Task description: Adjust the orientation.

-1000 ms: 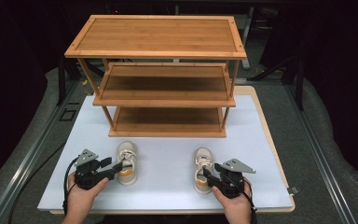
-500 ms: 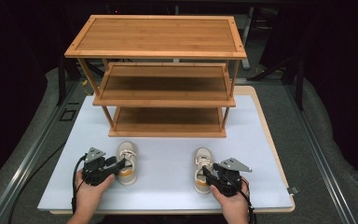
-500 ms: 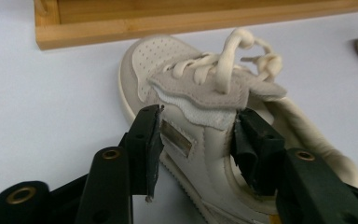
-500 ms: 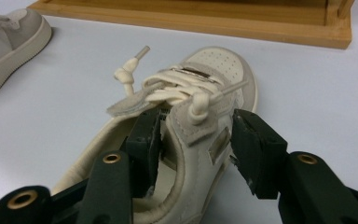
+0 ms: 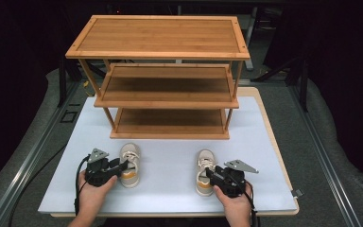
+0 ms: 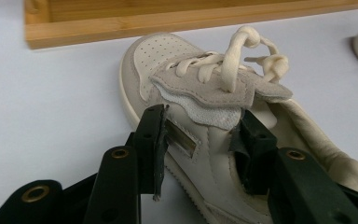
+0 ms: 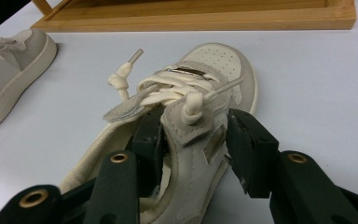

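wooden three-tier rack (image 5: 158,75) stands at the far half of the white table top (image 5: 170,161), its shelves bare. two pale lace-up shoes lie on the board in front of it, toes toward the rack, well apart from each other: the left shoe (image 5: 129,164) near the person's left hand (image 5: 92,191), the right shoe (image 5: 204,171) near the right hand (image 5: 234,203).

left gripper (image 6: 200,140): jaws parted to a middling width and straddling the left shoe's outer side wall, one jaw outside against the sole edge, the other inside the opening beneath the tongue. the pads look close to the leather, but whether they press it cannot be told.

right gripper (image 7: 193,144): same arrangement, mirrored. jaws partly open astride the right shoe's side wall, one inside the collar, one outside. the knotted laces (image 7: 168,91) lie just ahead of the jaws.

the step in hand appears to be taking hold of both shoes. to do it well, each inner jaw should seat deep below the collar before closing, so the wall is pinched rather than the tongue or a lace loop. close firmly and lift level.
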Demonstrator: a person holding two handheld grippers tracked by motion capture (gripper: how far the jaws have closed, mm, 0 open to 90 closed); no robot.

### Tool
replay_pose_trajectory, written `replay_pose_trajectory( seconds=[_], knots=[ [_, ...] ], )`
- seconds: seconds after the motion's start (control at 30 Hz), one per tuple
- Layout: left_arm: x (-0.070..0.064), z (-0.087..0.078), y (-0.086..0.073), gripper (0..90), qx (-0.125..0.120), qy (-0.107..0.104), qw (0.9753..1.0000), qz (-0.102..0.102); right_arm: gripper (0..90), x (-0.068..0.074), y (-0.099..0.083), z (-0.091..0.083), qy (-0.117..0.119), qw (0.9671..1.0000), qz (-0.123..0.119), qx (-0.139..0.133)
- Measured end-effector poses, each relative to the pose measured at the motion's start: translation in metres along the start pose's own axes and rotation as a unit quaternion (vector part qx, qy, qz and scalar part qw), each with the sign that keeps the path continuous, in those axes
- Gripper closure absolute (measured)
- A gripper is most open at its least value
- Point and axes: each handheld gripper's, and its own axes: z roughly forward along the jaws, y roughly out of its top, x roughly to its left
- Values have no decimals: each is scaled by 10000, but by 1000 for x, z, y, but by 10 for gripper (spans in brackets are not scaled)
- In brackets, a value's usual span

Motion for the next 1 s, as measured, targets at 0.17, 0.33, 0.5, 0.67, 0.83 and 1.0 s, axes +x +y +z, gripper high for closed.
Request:
replay_pose_trajectory(
  seconds=[0.17,0.33,0.5,0.67,0.83,1.0],
  knots=[
    [-13,6,2,586,51,-196,9997,122,576,6,2,7,9,10000,-31,-28],
    [-34,18,7,587,78,-420,9988,241,575,18,7,15,72,9999,-110,72],
    [-50,28,11,587,93,-585,9976,346,575,31,10,26,105,9996,-263,96],
    [-59,34,13,587,101,-734,9962,458,574,40,12,34,200,9995,-212,78],
    [-66,37,13,588,95,-837,9949,556,574,46,12,38,175,9995,-274,62],
    [-70,40,14,589,71,-888,9946,527,573,50,13,41,222,9994,-272,39]
  ],
)
